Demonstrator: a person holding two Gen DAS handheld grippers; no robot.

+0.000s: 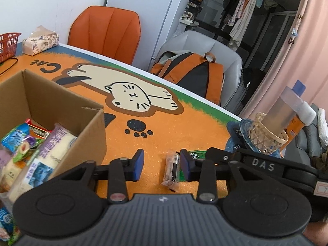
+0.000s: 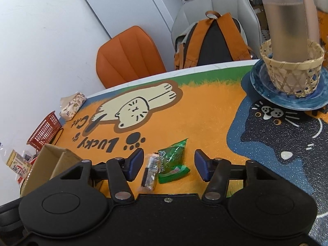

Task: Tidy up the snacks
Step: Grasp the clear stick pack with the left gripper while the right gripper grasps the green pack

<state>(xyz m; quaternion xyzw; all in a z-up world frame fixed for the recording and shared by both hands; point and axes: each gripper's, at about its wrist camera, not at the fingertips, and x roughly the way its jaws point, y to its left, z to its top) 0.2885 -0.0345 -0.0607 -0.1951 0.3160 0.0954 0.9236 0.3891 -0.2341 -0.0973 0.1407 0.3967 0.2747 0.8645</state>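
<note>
Clear-wrapped snack bar [image 1: 171,169] flat on orange cat mat [image 1: 184,123], long axis running away from camera, beside green packet [image 2: 173,162]. Left gripper [image 1: 163,165] open around bar; right gripper [image 2: 168,165] open around both. Cardboard box [image 1: 61,110] left; chairs behind.

1. Red basket [image 1: 8,45] at nine o'clock, cut off by the left edge.
2. Green packet [image 1: 194,155] half hidden behind a gripper finger.
3. Packet lettering too small to read.

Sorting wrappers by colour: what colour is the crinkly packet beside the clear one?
Green packet, clearest in the right wrist view.
</note>
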